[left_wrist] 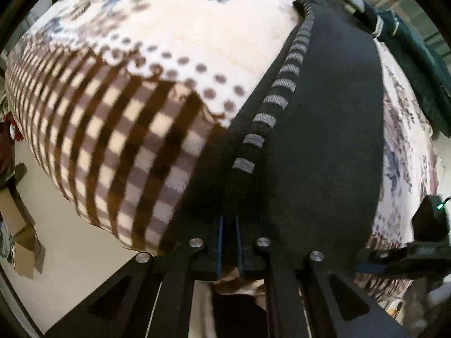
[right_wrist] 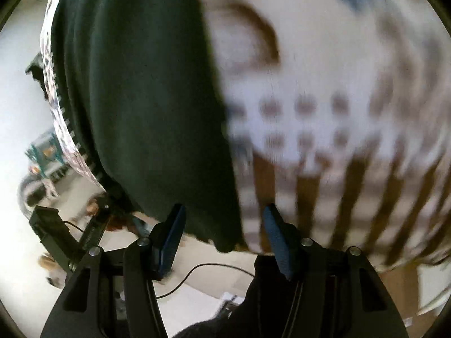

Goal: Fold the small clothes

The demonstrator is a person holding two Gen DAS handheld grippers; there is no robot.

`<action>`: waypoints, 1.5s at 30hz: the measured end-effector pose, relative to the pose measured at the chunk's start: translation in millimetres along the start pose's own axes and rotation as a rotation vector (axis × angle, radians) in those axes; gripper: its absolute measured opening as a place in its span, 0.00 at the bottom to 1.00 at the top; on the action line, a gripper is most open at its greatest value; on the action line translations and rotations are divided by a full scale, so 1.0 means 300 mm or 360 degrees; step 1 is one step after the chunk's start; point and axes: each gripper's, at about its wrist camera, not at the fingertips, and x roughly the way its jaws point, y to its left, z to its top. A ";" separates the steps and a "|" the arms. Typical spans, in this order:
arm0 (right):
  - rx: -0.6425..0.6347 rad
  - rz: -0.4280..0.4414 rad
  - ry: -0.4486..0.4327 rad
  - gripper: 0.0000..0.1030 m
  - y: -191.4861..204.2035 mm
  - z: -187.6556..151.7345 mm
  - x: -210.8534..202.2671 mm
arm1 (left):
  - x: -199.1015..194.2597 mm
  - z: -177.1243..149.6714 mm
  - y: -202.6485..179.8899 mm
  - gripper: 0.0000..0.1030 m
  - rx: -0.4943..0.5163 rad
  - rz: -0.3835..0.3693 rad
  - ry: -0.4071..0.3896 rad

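A black garment (left_wrist: 324, 129) with a grey-striped ribbed edge (left_wrist: 270, 112) lies across the patterned blanket (left_wrist: 157, 64). My left gripper (left_wrist: 229, 225) is shut on its near edge; only a thin gap shows between the blue pads. In the right wrist view a dark green cloth (right_wrist: 141, 98) lies on the same blanket (right_wrist: 324, 84). My right gripper (right_wrist: 224, 225) is open, its blue pads (right_wrist: 274, 231) wide apart, at the cloth's near edge with nothing between them. The view is blurred.
The blanket covers a bed with a checked border. A dark green cloth (left_wrist: 422, 64) lies at the far right of the left view. Cardboard boxes (left_wrist: 19, 225) stand on the pale floor at the left. The other gripper (left_wrist: 417, 242) shows at the right edge. A cable (right_wrist: 197, 273) runs across the floor.
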 end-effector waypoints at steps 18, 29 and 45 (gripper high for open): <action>-0.0049 -0.0448 -0.0241 0.05 0.098 -0.210 0.146 | 0.056 0.084 0.222 0.09 0.0000 -0.0335 0.0309; 0.0041 -0.0164 -0.0358 0.59 0.204 -0.074 -0.213 | -0.195 0.434 0.105 0.64 0.0165 -0.0585 0.0104; 0.0009 0.0139 -0.0970 0.59 0.335 0.972 -0.897 | 0.164 1.250 -0.383 0.64 0.0376 -0.0511 -0.0095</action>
